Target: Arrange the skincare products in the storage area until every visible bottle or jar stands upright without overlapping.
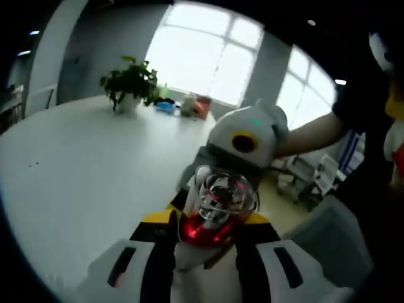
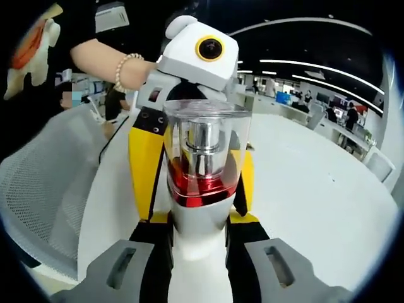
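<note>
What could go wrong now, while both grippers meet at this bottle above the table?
1. The bottle, red below its clear cap, sits between the right gripper jaws with the left gripper just behind; uncoordinated pulling may tip or drop it.
2. It appears lifted off the white table, so a slip could mean a fall.

Bottle [image 2: 203,170]: white body, red collar band, clear colourless cap over a silver metallic pump core. In the left gripper view the same bottle [image 1: 214,211] shows a glossy red ring under the transparent cap.

Right gripper [image 2: 201,252]: grey fingers with black slots and black inner faces.

Left gripper [image 1: 205,262]: white-grey fingers [image 1: 123,268] with black slots; ahead of the right gripper's jaws it [image 2: 189,158] appears with yellow side panels edged in black.

Table [image 1: 82,164]: plain white, unpatterned.

Potted plant [image 1: 130,85], beyond the left gripper's jaws: dark green leaves, white pot.

Chair [image 2: 44,189], left of the right gripper: pale grey mesh weave.

Bracelet [image 2: 123,68]: pale beads.
</note>
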`<state>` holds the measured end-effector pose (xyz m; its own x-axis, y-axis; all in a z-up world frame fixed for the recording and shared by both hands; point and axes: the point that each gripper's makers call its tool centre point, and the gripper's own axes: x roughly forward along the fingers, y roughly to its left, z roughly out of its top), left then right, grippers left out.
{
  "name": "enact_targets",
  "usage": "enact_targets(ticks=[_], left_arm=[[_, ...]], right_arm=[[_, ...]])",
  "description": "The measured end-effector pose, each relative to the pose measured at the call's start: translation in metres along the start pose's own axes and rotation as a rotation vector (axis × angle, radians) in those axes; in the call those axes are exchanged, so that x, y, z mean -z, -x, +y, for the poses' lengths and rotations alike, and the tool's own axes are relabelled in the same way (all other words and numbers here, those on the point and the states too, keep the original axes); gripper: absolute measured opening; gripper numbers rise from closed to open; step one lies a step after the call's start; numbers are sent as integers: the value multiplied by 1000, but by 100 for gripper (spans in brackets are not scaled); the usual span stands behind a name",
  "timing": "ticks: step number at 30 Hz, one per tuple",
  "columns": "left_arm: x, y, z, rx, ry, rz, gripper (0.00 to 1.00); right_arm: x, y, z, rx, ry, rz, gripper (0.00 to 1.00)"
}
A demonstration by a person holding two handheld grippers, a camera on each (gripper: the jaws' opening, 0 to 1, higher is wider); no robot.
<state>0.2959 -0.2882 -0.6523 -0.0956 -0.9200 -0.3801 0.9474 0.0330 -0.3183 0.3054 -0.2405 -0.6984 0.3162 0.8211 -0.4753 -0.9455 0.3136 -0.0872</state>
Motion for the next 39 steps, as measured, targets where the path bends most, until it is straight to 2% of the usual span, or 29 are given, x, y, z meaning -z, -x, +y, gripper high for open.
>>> enact_targets(ticks=[8, 22, 25, 28, 33, 39], left_arm=[[-5, -3, 10, -9, 2, -17, 31], [-7, -4, 8, -16, 10, -22, 30], [-8, -2, 9, -27, 6, -23, 31], [-11, 2, 14, -46, 6, -41, 34], [-17, 14, 19, -72, 7, -66, 39], [-9, 29, 19, -109, 23, -60, 42]], right_arm=[[2, 1, -12, -7, -7, -1, 31], [2, 2, -12, 1, -13, 13, 32], [4, 3, -12, 3, -24, 19, 34], [7, 3, -13, 17, -32, 35, 42], [3, 6, -16, 69, -56, 29, 49], [-4, 9, -9, 110, -68, 31, 56]])
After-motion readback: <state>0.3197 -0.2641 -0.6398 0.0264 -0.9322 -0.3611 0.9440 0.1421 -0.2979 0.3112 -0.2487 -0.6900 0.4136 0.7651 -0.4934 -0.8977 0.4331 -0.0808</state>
